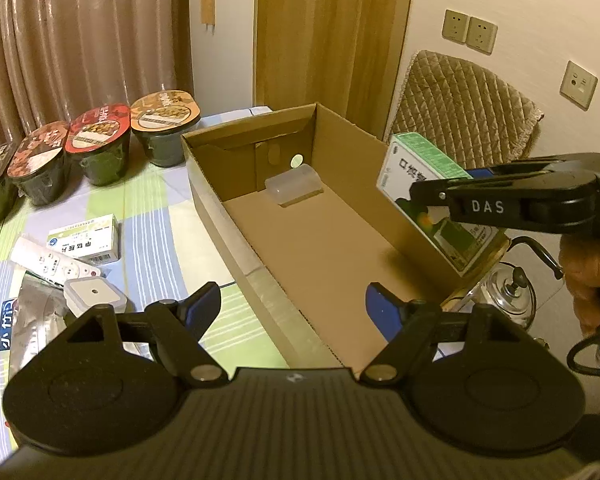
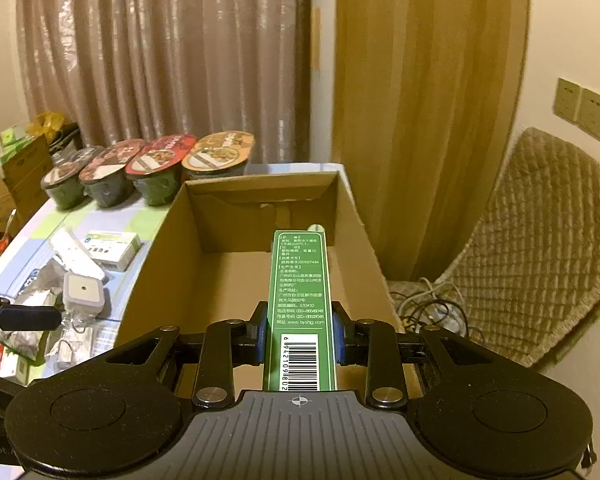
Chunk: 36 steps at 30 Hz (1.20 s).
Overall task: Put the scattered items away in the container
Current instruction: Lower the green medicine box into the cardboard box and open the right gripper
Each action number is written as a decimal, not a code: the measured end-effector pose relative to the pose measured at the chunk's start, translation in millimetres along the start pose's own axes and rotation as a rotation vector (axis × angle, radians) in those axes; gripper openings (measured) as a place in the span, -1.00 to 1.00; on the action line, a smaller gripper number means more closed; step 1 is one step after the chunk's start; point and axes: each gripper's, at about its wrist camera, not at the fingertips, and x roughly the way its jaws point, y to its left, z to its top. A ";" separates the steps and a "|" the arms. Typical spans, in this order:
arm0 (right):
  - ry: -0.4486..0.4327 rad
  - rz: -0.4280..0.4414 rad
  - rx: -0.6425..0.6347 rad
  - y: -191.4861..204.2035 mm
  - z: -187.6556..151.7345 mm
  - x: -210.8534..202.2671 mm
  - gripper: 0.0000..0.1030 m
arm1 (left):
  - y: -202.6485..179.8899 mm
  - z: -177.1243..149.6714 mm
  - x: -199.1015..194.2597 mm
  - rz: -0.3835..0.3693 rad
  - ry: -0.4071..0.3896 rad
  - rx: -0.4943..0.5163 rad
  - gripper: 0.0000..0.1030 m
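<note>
Cardboard box (image 2: 256,276) sits open on the checked tablecloth (image 1: 156,232), nearly bare inside; only a small clear plastic case (image 1: 294,184) lies against its far end wall. Right gripper (image 2: 300,334) is clenched on a green carton (image 2: 300,312), blue pads pressed to its two narrow sides near the barcode end, so the long body sticks out forward over the box opening. From the left wrist view the carton hangs above the box's right wall, tilted, not yet inside. Grip near one end probably leaves the free end clear to go in first. Left gripper (image 1: 294,308) is released, jaws spread wide, holding nothing, hovering over the near left edge of the box; likely waiting its turn. Remaining clutter lies left of the box: a white medicine carton (image 1: 86,238), a remote (image 1: 54,262), a small square white gadget (image 1: 94,296) and a foil pouch (image 1: 32,320). Four noodle bowls (image 1: 96,140) stand in a row behind. Judgement: early in the task, drop-off of the green carton pending.
</note>
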 end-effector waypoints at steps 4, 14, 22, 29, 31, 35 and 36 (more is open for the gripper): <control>-0.014 -0.013 -0.026 2.0 -0.3 3.0 -0.35 | 2.6 -1.8 -1.0 0.001 0.001 -0.006 0.48; -0.026 -0.008 0.047 -7.2 -14.2 -16.9 0.46 | 12.8 -14.2 -8.6 0.009 0.010 -0.038 0.48; -0.018 0.011 0.063 7.0 -18.7 -33.8 0.46 | 25.7 -31.6 -25.9 0.033 0.019 -0.070 0.50; -0.019 0.038 0.071 28.8 -21.4 -52.1 0.46 | 40.7 -46.8 -48.5 0.071 0.025 -0.093 0.53; -0.019 0.048 0.073 36.0 -22.3 -57.2 0.46 | 45.5 -52.1 -56.1 0.083 0.026 -0.101 0.54; -0.022 0.072 0.057 54.2 -24.4 -67.0 0.46 | 56.7 -62.2 -70.9 0.106 0.023 -0.119 0.61; -0.023 0.079 0.053 58.8 -25.1 -69.7 0.46 | 59.7 -64.6 -75.2 0.109 0.020 -0.124 0.64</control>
